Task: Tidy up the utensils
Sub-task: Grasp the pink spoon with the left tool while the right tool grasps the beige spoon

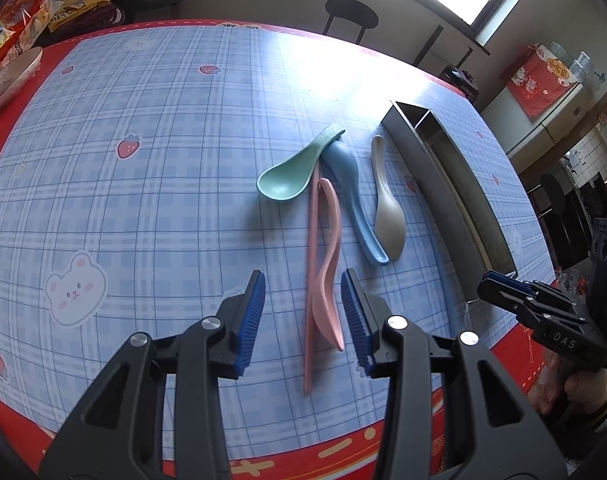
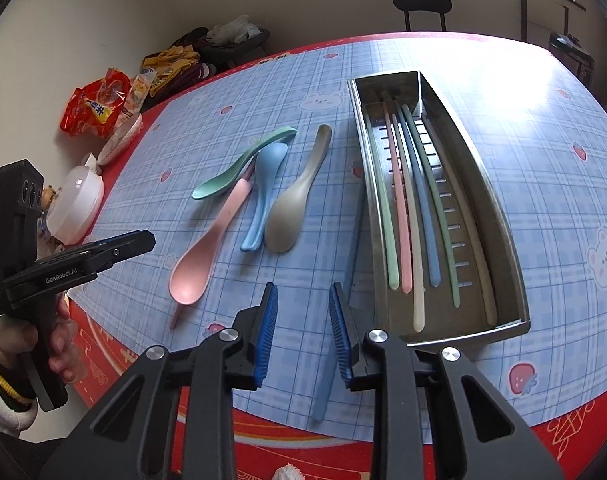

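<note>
Four plastic spoons lie mid-table: green [image 1: 283, 178], blue [image 1: 349, 192], beige [image 1: 388, 212] and pink [image 1: 328, 264], the pink one resting on a pink chopstick [image 1: 310, 240]. My left gripper [image 1: 303, 316] is open above the pink spoon's bowl end; spoon and chopstick show between its fingers, untouched by the pads. A steel tray [image 2: 503, 240] holds several coloured chopsticks. A blue chopstick [image 2: 353, 240] lies on the cloth along the tray's left wall. My right gripper [image 2: 303, 328] is open, with bare cloth between the fingers and the blue chopstick passing under its right finger [image 2: 339, 332].
Snack bags [image 2: 99, 108] and a white lidded container [image 2: 77, 196] sit at the table's left edge, with a shallow bowl [image 1: 11, 80] nearby. A stool [image 1: 349, 14] stands beyond the far edge. A red border [image 2: 503, 420] runs along the near edge.
</note>
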